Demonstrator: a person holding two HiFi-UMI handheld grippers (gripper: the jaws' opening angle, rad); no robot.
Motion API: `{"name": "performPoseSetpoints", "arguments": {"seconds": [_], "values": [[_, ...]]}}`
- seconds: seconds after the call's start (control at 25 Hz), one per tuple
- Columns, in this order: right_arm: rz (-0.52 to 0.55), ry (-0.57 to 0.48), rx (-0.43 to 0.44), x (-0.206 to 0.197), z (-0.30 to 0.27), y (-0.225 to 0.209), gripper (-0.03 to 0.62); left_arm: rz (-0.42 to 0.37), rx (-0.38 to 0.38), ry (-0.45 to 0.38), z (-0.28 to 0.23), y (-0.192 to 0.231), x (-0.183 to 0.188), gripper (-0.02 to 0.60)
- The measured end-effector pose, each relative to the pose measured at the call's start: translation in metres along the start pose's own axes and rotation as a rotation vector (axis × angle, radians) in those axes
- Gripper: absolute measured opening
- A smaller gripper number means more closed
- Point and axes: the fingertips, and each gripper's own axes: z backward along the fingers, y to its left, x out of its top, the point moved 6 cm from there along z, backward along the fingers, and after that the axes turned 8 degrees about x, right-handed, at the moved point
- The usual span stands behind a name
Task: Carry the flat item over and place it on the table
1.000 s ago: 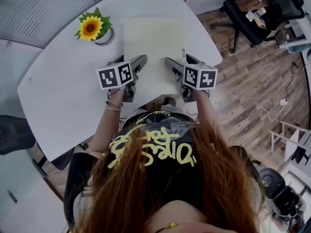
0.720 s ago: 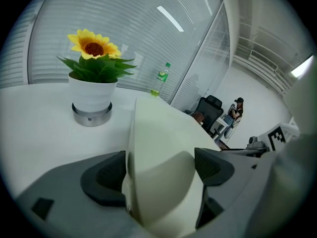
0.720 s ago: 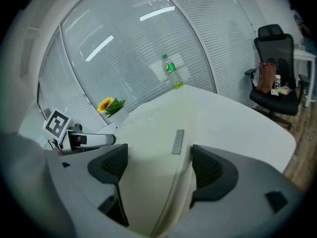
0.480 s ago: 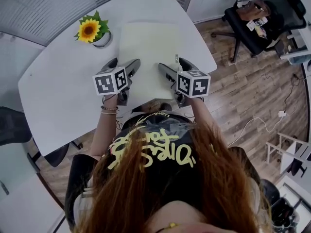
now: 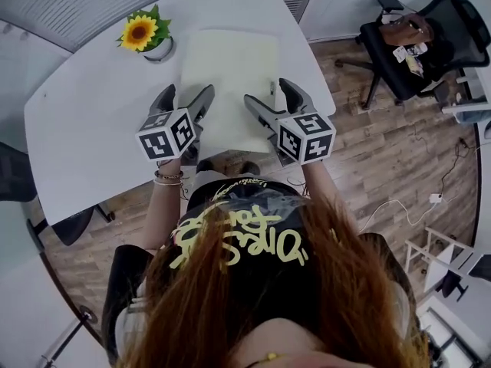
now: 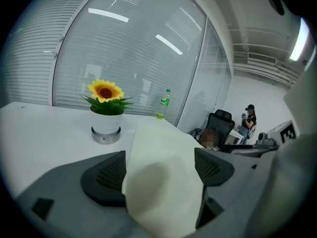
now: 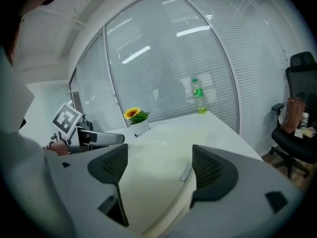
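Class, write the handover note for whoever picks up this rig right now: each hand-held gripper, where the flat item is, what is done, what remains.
Left hand-held gripper: jaws apart, with the near left corner of the flat cream pad between them, not clamped.
Right hand-held gripper: jaws apart, astride the pad's near right edge by its small grey tag.
Pad: lies on the white table beside the potted sunflower; its near edge reaches the table's edge.
Done: pad set down.
Left: draw both grippers back clear; perhaps push the pad farther in.
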Motion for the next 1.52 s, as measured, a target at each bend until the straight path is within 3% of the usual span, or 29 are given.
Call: {"name": "performPoseSetpoints", "arguments": {"seconds": [0.28,0.48,0.76,1.0,1.16,1.28,1.52], "values": [[0.075,-0.053,0.085,0.024,0.016,0.017,0.390,0.012,0.006,-0.135,0.034,-0.012,0.015,0.433],[0.124,-0.129,0.131,0.048,0.023,0.036,0.390,-0.075,-0.011,-0.249,0.058,-0.019,0.034,0.433],[0.165,-0.238,0.165,0.078,0.040,0.052,0.390,-0.109,-0.074,-0.350,0.078,-0.036,0.058,0.428],[0.181,-0.290,0.166,0.088,0.042,0.060,0.385,-0.138,-0.110,-0.391,0.090,-0.038,0.070,0.348],[0.176,-0.316,0.151,0.088,0.041,0.069,0.231,-0.160,-0.147,-0.391,0.093,-0.038,0.073,0.308],[0.173,-0.326,0.168,0.090,0.040,0.078,0.227,-0.178,-0.193,-0.395,0.097,-0.039,0.075,0.272],[0.179,-0.366,0.163,0.093,0.040,0.095,0.109,-0.185,-0.241,-0.412,0.104,-0.033,0.079,0.191]]}}
